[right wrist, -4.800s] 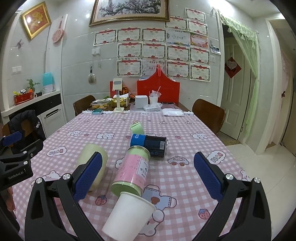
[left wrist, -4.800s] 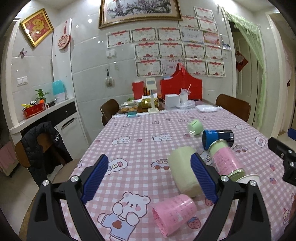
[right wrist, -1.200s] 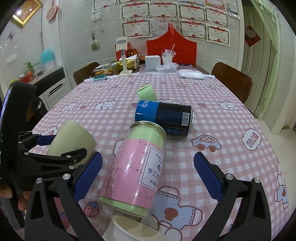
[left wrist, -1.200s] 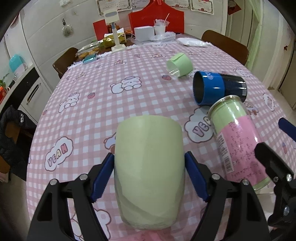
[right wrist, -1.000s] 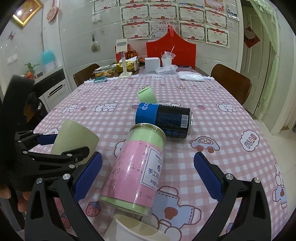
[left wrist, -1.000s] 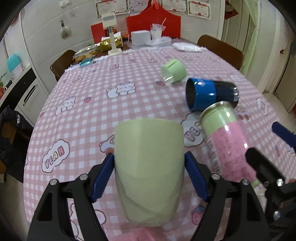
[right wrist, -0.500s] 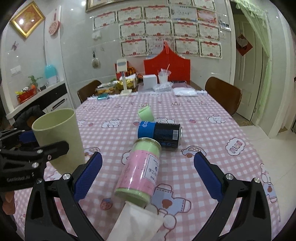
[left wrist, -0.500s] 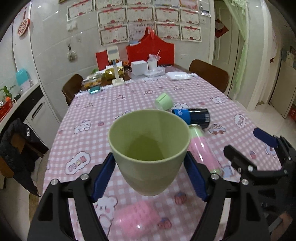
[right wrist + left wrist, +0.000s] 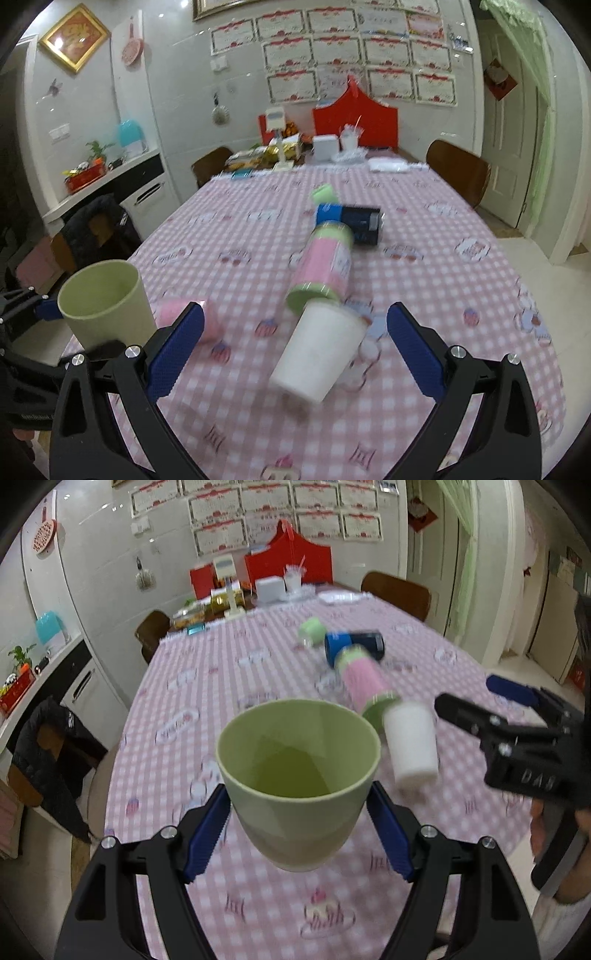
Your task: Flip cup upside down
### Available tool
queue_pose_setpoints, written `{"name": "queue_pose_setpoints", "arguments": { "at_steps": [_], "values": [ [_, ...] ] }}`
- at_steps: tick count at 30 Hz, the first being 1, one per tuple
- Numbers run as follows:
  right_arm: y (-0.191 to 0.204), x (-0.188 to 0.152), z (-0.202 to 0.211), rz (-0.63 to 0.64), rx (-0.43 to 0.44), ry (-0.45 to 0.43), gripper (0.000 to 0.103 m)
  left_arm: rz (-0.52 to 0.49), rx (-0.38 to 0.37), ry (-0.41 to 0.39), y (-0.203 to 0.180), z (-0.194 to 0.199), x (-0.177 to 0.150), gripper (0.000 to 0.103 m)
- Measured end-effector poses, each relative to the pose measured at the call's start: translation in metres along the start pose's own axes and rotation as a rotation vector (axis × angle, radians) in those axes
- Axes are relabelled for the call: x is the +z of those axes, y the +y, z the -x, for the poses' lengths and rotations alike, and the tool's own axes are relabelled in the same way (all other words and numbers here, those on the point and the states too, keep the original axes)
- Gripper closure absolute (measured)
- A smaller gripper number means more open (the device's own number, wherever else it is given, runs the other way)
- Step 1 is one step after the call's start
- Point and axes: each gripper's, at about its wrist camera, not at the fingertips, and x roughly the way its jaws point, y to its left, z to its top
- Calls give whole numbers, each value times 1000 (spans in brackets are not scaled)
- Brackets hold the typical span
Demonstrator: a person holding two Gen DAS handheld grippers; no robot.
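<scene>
**Green cup lifted and mouth-up; inversion and set-down outstanding**

Left gripper [image 9: 298, 821]: clenched on the green cup [image 9: 297, 790], one blue pad on each side of the lower wall. The cup is clear of the table [image 9: 229, 686], held in the air with its mouth up and tilted slightly toward the camera; the inside looks empty. The right wrist view confirms this: the green cup [image 9: 105, 306] hangs at the near-left edge of the table, rim uppermost.

Right gripper [image 9: 295, 349]: released, jaws wide apart, holding nothing. It hovers above a white cup [image 9: 319, 356] that lies on its side.

Other items, all lying on their sides on the table: a pink tumbler [image 9: 327, 267] just beyond the white cup and seemingly touching it, a blue can [image 9: 349, 221] beyond that, a small green cup [image 9: 322, 194] farthest off, and a pink cup [image 9: 186, 317] just beside the held cup.

Assessment: pickup is complete, with the grip apparently even. The flip itself is not achieved; the cup stands right way up in the jaws. Remaining, in my judgement: turn the wrist through a half rotation, lower the rim onto bare cloth near the pink cup, and let go. Motion blur limits detail.
</scene>
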Motion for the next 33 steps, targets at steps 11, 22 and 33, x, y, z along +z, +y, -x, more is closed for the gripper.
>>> {"name": "queue_pose_setpoints", "arguments": {
  "at_steps": [11,22,33],
  "values": [
    [4,-16,-2,-3,25,49,8,29,-98,149,-8,-40,-28,28],
    [-9,-14,-29,-36,-5,96,8,43,-98,156,-21,-90,-1,29],
    [0,-10,-27,-47,-15,84,7,78,-145,83,-9,-77,1,29]
  ]
}}
